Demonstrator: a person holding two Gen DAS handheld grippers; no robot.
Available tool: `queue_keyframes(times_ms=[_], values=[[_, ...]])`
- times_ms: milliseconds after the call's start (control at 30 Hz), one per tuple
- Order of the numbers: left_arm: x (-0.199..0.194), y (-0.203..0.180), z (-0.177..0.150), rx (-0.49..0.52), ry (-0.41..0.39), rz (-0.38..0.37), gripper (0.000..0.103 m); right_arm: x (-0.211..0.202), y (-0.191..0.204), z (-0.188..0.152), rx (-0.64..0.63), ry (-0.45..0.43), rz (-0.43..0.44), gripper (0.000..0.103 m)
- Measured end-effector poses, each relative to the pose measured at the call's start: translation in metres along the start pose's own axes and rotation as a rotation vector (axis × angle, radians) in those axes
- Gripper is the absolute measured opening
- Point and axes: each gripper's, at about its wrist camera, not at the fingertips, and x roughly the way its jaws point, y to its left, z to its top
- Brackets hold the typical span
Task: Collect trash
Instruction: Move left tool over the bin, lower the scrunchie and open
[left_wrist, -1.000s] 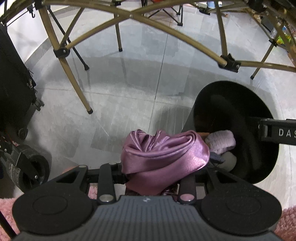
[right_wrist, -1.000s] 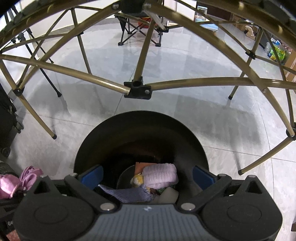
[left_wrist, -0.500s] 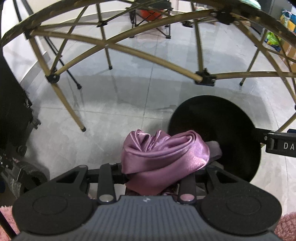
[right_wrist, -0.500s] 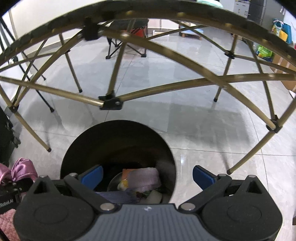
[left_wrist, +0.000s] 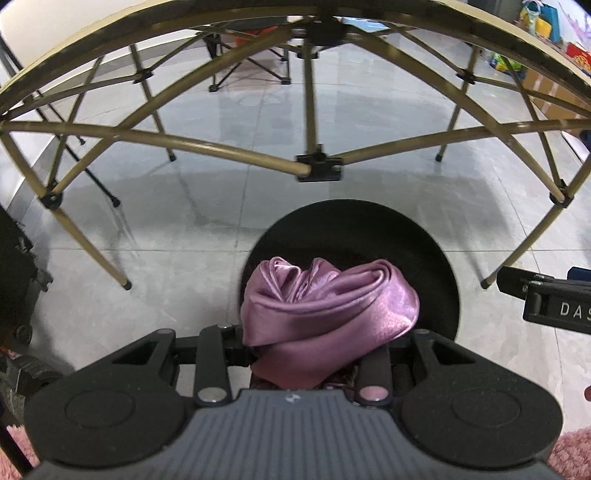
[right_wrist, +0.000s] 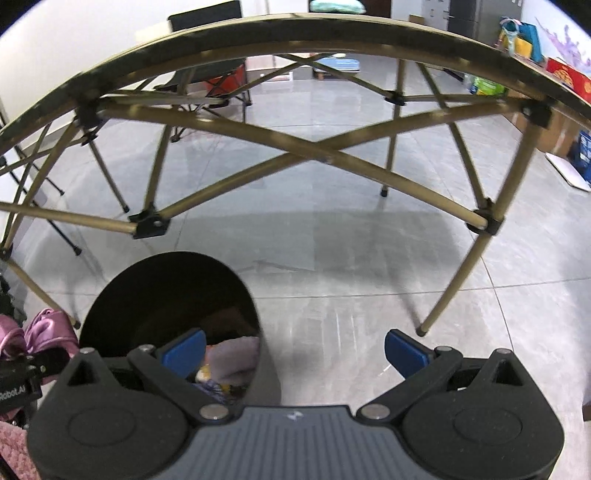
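Note:
My left gripper (left_wrist: 317, 343) is shut on a crumpled purple satin cloth (left_wrist: 325, 306) and holds it over the near part of the black round trash bin (left_wrist: 351, 229); its fingers are hidden by the cloth. In the right wrist view the bin (right_wrist: 166, 295) stands at lower left, holding a pale purple towel (right_wrist: 232, 358) and other scraps. My right gripper (right_wrist: 295, 350) is open and empty, its blue left pad over the bin's right rim. The cloth also shows at the left edge of the right wrist view (right_wrist: 48, 328).
A folding table frame with gold legs and black joints (left_wrist: 317, 166) arches over the bin on the grey tile floor. A black wheeled case (left_wrist: 14, 280) stands at the left. A pink fluffy rug (right_wrist: 14, 450) lies at the near edge. Boxes and bags (right_wrist: 565, 74) line the far right.
My left gripper has carried the purple cloth right, from beside the bin to over its opening. My right gripper has shifted right, so the bin now sits at its left.

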Motion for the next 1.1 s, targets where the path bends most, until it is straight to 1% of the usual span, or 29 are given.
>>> queue_keyframes(times_ms=[233, 433, 933, 1067, 1100], values=[[0.009, -0.026, 0.007, 0.031, 0.018, -0.028, 0.037, -0.002, -0.023, -0.005, 0.036, -0.001, -0.019, 0.103], [0.021, -0.042, 0.009, 0.034, 0.054, -0.046, 0.037, -0.001, -0.035, -0.01, 0.055, 0.005, -0.033, 0.103], [0.039, -0.053, 0.012, 0.014, 0.109, -0.055, 0.037, 0.004, -0.046, -0.016, 0.074, 0.018, -0.063, 0.103], [0.041, -0.053, 0.013, 0.013, 0.109, -0.049, 0.042, 0.005, -0.045, -0.016, 0.072, 0.02, -0.066, 0.103], [0.041, -0.053, 0.013, 0.013, 0.11, -0.046, 0.047, 0.005, -0.046, -0.016, 0.073, 0.02, -0.066, 0.103]])
